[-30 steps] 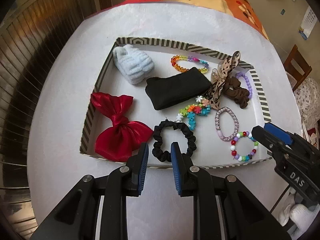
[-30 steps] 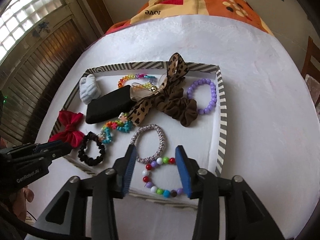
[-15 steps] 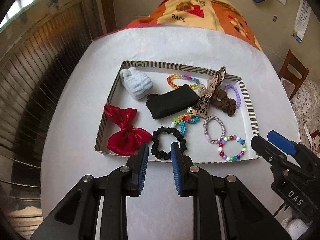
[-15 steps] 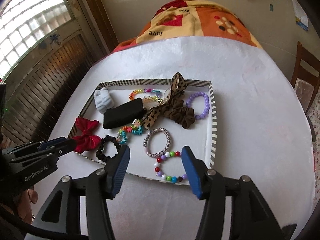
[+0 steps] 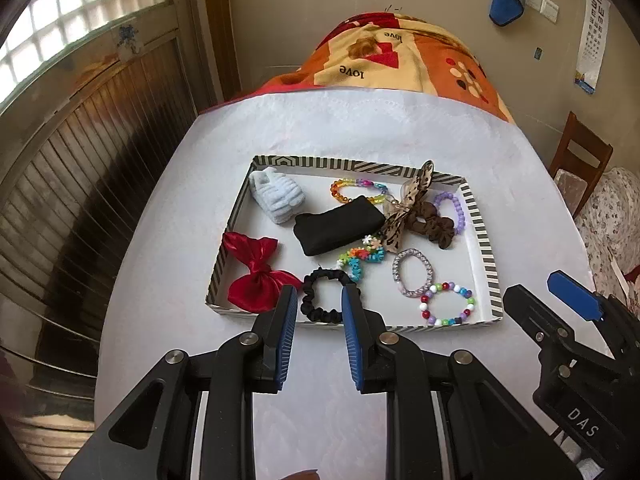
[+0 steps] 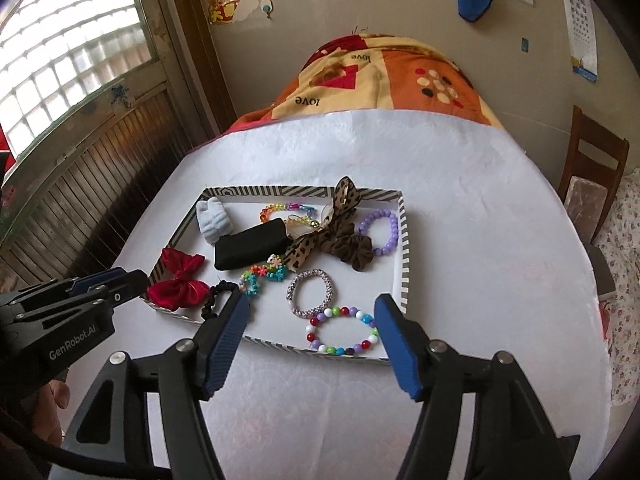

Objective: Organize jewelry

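A shallow striped tray (image 5: pixel 483 240) (image 6: pixel 405 256) on the white table holds a red bow (image 5: pixel 256 270) (image 6: pixel 178 276), black scrunchie (image 5: pixel 324 296), black pouch (image 5: pixel 338 230) (image 6: pixel 250 248), pale blue fluffy item (image 5: pixel 276 196), leopard bow scrunchie (image 5: pixel 416 212) (image 6: pixel 340 236), purple bead bracelet (image 6: pixel 380 232), woven bracelet (image 6: pixel 310 292) and multicolour bead bracelet (image 5: pixel 446 304) (image 6: pixel 342 330). My left gripper (image 5: pixel 319 300) is open and empty, above the tray's near edge. My right gripper (image 6: pixel 310 314) is wide open and empty, above the near right corner.
The white table (image 5: pixel 360 128) has an orange patterned blanket (image 5: pixel 400 60) at its far end. A wooden slatted wall (image 5: pixel 80 184) stands to the left. A wooden chair (image 6: pixel 592 184) and flowered bedding (image 5: pixel 612 208) are to the right.
Both grippers have pulled back and up from the tray, so it looks smaller. The right gripper's jaws have opened wider. The items in the tray have not moved.
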The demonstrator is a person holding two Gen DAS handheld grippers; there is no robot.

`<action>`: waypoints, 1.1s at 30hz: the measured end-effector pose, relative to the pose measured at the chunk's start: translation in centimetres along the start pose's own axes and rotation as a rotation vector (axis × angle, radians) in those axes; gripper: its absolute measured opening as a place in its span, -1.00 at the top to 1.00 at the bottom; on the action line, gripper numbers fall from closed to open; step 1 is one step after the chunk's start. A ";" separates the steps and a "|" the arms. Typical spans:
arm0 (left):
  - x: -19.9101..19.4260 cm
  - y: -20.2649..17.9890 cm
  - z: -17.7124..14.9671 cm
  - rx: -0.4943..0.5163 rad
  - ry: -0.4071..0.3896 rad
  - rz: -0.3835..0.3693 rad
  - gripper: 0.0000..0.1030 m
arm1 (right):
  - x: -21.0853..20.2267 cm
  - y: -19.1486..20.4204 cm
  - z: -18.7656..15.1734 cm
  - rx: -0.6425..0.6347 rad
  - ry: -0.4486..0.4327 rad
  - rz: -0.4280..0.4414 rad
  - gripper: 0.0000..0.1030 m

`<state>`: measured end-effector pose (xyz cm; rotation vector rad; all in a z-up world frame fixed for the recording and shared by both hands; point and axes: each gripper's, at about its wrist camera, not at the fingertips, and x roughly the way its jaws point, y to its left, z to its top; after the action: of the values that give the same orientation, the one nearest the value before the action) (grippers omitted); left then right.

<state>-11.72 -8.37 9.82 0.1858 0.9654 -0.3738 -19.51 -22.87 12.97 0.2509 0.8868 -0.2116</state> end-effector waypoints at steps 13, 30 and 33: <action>-1.6 -0.5 -0.7 -0.003 -0.030 0.014 0.91 | -1.6 -0.2 -0.6 -0.013 -0.015 -0.024 -0.37; -2.0 -1.1 -0.9 0.003 -0.034 0.025 0.91 | -1.5 -0.8 -0.7 -0.017 0.006 -0.015 -0.40; -2.0 -1.1 -0.9 0.002 -0.035 0.027 0.91 | -1.3 -0.9 -0.6 -0.020 0.009 -0.015 -0.40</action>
<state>-13.83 -8.65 10.99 0.1938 0.9276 -0.3520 -21.03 -23.40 13.54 0.2273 0.8998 -0.2153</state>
